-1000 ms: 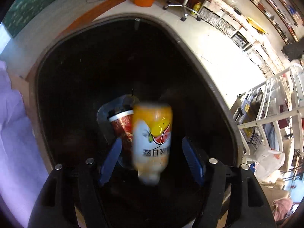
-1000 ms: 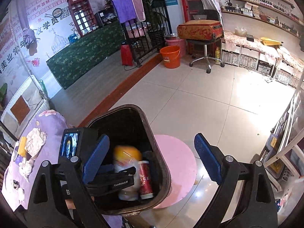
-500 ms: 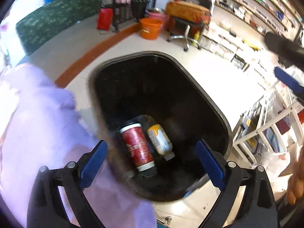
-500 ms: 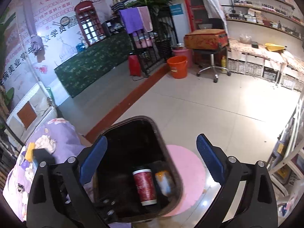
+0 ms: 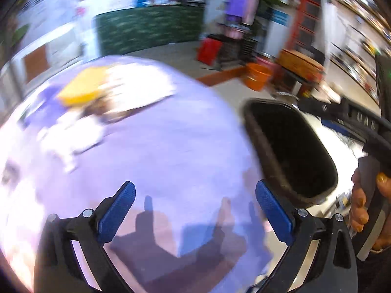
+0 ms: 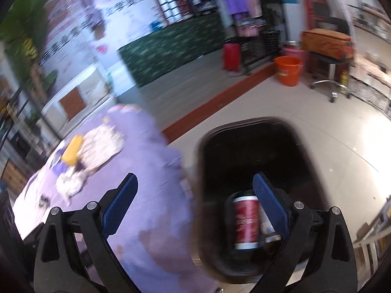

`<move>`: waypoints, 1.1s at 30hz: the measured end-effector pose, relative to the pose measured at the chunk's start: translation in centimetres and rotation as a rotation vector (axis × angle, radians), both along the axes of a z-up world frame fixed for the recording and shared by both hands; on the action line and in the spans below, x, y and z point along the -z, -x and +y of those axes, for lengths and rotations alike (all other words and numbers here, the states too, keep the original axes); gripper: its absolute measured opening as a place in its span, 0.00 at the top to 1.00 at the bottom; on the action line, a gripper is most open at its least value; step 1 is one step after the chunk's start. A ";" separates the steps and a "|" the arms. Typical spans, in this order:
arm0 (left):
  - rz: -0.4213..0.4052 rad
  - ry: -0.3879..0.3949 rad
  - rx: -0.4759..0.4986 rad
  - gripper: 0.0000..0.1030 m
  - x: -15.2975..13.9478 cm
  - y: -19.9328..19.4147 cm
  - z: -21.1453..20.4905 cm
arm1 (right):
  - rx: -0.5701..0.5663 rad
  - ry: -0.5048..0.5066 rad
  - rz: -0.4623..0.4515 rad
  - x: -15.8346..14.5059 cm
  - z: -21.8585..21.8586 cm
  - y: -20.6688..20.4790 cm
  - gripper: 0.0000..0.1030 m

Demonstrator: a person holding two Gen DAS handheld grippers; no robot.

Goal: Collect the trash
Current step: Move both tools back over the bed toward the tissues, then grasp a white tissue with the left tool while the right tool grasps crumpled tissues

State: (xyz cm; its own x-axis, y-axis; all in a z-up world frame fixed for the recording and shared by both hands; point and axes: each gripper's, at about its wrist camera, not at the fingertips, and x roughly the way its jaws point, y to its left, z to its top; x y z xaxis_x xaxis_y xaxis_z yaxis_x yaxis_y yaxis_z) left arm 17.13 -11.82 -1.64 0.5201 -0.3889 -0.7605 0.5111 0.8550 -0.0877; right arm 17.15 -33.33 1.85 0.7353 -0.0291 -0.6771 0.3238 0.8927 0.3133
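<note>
Left wrist view: my left hand-held gripper (image 5: 195,210) is over the purple table (image 5: 171,151), and its jaws are opening with nothing between them. The picture is smeared. The black bin (image 5: 293,151) sits at the right, just beside the table edge, and from here its inside is too dark to show anything. Far across the table lies a heap of trash: a yellow piece (image 5: 81,90) against pale crumpled paper (image 5: 136,90). At the far right a hand (image 5: 366,200) grips the handle of the other hand-held gripper. A second ago this view looked straight down into the bin, with the bottle dropping neck-down between the pads; half a second ago bottle and cup lay on the bin floor. Now the view has swung off the bin to the table.

Right wrist view: my right hand-held gripper (image 6: 195,201) has its jaws spread wide and empty, straddling the table edge and the bin (image 6: 305,146). Inside the bin lies the red cup (image 6: 246,222), its long axis running toward and away from me, dark lid at the far end. The bottle (image 6: 265,222) lies beside it on the right, mostly hidden behind the right pad (image 6: 268,200); I cannot tell which way it points. The yellow piece (image 6: 72,150) and paper (image 6: 102,144) rest on the table at the left. Against the earlier frame, the left hand-held gripper has gone from this view, and the bin has shifted right.
</note>
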 end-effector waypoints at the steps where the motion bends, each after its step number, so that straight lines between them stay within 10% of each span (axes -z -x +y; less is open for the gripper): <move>1: -0.008 0.003 -0.045 0.06 -0.1 -0.1 1.5 | -0.033 -0.006 0.001 0.1 1.0 -0.6 0.09; 12: -0.022 -0.050 -0.421 0.06 0.5 -2.5 15.8 | -0.422 0.058 0.002 0.7 15.0 -5.4 0.09; 19: 0.064 -0.061 -0.478 0.10 1.9 -5.5 20.0 | -0.506 0.051 0.002 0.9 19.6 -5.8 0.09; 25: 0.102 -0.092 -0.478 0.36 3.5 -6.7 20.4 | -0.502 0.043 0.025 1.2 19.8 -5.6 0.09; 29: 0.090 -0.077 -0.494 0.73 3.0 -6.1 20.7 | -0.488 0.036 0.045 1.7 19.2 -5.8 0.09; 33: 0.086 -0.053 -0.507 0.83 2.3 -5.2 21.2 | -0.496 0.036 0.047 1.9 19.4 -6.3 0.09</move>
State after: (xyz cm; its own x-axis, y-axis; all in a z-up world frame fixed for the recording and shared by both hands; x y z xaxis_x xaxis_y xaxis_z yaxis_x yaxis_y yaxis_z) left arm 22.31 9.36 -3.99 0.5679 -0.0639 -0.8206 0.0240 0.9978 -0.0611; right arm 23.43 -13.92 -0.02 0.6354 0.2924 -0.7147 -0.1293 0.9527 0.2749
